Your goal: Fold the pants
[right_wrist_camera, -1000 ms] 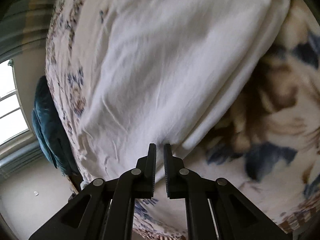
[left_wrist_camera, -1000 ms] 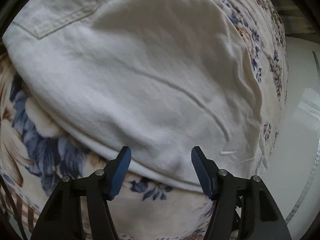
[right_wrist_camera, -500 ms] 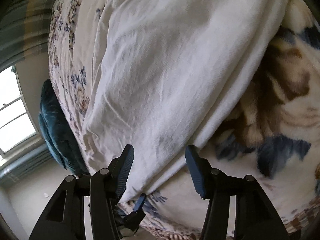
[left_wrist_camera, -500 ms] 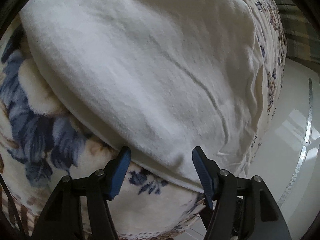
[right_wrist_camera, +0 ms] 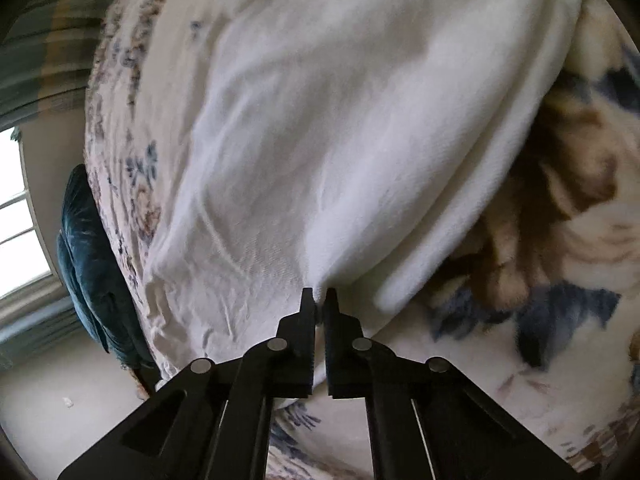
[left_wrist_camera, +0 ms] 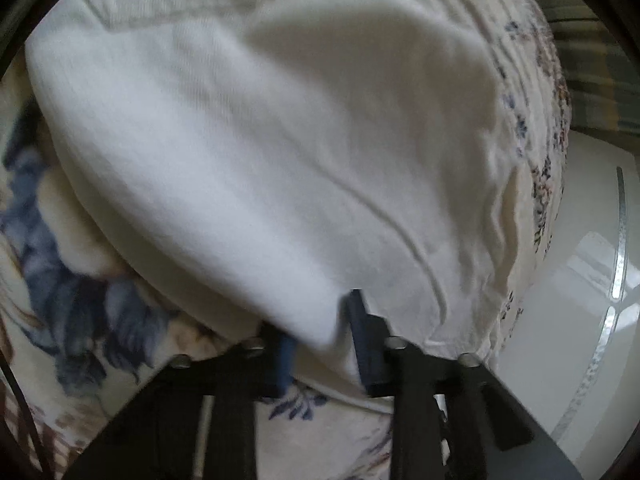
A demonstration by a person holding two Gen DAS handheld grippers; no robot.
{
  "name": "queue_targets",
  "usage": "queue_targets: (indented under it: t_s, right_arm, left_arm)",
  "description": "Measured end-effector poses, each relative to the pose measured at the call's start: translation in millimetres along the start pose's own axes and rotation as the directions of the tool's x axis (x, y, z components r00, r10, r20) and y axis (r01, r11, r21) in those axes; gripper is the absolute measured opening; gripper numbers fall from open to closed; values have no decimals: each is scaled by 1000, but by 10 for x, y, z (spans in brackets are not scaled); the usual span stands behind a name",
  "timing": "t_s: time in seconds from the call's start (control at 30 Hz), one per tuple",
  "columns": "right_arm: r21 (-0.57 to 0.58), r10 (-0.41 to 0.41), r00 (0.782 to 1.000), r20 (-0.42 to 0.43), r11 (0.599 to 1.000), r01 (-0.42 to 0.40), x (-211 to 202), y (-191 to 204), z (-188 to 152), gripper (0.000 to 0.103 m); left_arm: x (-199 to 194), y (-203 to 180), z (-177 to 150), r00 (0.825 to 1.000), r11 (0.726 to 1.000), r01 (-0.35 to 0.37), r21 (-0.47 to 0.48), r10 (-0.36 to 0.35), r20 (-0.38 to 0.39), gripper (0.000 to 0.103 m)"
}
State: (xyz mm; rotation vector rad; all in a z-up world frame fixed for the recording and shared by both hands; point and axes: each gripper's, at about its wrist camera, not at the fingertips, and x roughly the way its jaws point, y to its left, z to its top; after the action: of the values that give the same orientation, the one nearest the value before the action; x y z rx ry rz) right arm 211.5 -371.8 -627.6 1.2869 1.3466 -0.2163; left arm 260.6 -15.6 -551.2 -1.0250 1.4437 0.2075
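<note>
The pants are white to cream cotton twill, lying flat in layers on a bed under a floral blanket printed with blue and tan flowers. The cloth is soft and lightly creased, with a long raised seam running across it and small wrinkles near its outer edge, close to the blanket's side. A stitched seam line shows at the far end. The near edge is a thick folded hem of several layers, rounded where it turns.

The left tongs are narrow, pinched on that folded hem, a lump of cloth bunched between the blue pads.

The right tongs are nearly closed, nipping a thin edge of the pants just where they meet the blanket
</note>
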Motion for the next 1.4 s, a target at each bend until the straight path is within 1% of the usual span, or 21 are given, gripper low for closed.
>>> queue_targets:
  t_s: [0.17, 0.23, 0.4, 0.47, 0.53, 0.57, 0.6, 0.67, 0.73, 0.8, 0.9, 0.93, 1.03, 1.07, 1.1, 1.17, 1.23, 1.27, 1.33, 1.37, 1.4]
  right_arm:
    - [-60, -12, 999, 35, 998, 14, -259, 95, -192, 3]
    - [-65, -27, 999, 29, 997, 29, -326, 83, -220, 3]
    - [-70, -106, 990, -97, 993, 100, -133, 11, -98, 8]
    - [-103, -126, 984, -126, 988, 113, -172, 92, -51, 16]
    - [-186, -171, 980, -106, 971, 149, -319, 292, -63, 51]
    - [-229, -180, 980, -89, 961, 156, -381, 393, -87, 59]
    - [-290, -192, 979, -63, 943, 166, -451, 549, -121, 64]
    - [-418, -203, 979, -12, 891, 180, -504, 913, -194, 70]
    - [-560, -210, 978, 9, 809, 178, -401, 1369, -232, 71]
    - [-652, -208, 978, -8, 743, 152, -178, 1797, -226, 71]
    - [-745, -265, 962, -60, 654, 133, 381, 2412, -151, 71]
    - [-777, -295, 954, -57, 613, 143, 564, 2574, -124, 71]
    - [-867, -414, 910, -41, 467, 173, 1071, 2876, -112, 70]
    - [-903, -482, 875, -41, 392, 173, 1269, 2939, -144, 70]
    - [-922, -524, 851, -38, 346, 172, 1388, 2957, -162, 68]
    - [-954, -590, 807, -14, 249, 166, 1569, 2936, -229, 52]
    - [-966, -625, 780, 14, 193, 172, 1671, 2870, -274, 2]
    - [-967, -638, 769, 42, 167, 192, 1696, 2835, -291, 1]
    - [-961, -599, 787, 146, 103, 257, 1618, 2812, -311, 1]
    - [-953, -580, 796, 176, 103, 286, 1560, 2805, -274, 1]
    - [-939, -559, 810, 181, 147, 311, 1475, 2793, -178, 1]
  left_arm:
    - [-115, 13, -186, 998, 996, -59, 66, 58, 20, 12]
    - [-23, 106, -169, 997, 997, -72, 35, 72, -5, 13]
    - [-30, 248, -133, 995, 998, -49, -25, 46, -88, 23]
    - [-230, 198, -200, 993, 998, -56, 31, 59, -104, 25]
    - [-457, 52, -269, 991, 984, -104, 143, 114, -68, 25]
    - [-550, 10, -304, 989, 972, -129, 194, 139, -40, 25]
    - [-678, -141, -316, 984, 942, -178, 285, 177, 30, 28]
    - [-782, -341, -273, 969, 886, -244, 394, 206, 136, 41]
    - [-800, -617, -95, 938, 810, -337, 480, 244, 247, 54]
    - [-715, -820, 173, 916, 774, -388, 501, 263, 304, 56]
    - [-602, -914, 572, 896, 751, -431, 500, 290, 336, 56]
    - [-575, -883, 673, 886, 747, -452, 488, 311, 344, 56]
    - [-409, -775, 942, 883, 757, -461, 463, 342, 321, 56]
    - [-346, -744, 1005, 885, 765, -458, 452, 347, 309, 56]
    - [-317, -724, 1048, 886, 771, -457, 443, 352, 301, 56]
    - [-290, -628, 1079, 881, 777, -467, 423, 371, 292, 56]
    - [-276, -470, 1122, 876, 785, -478, 395, 390, 286, 56]
    - [-278, -411, 1134, 875, 791, -478, 383, 393, 281, 56]
    - [-287, -285, 1153, 880, 805, -469, 363, 392, 268, 56]
    - [-297, -250, 1153, 882, 809, -465, 360, 388, 267, 56]
    - [-307, -234, 1151, 884, 811, -460, 362, 382, 268, 56]
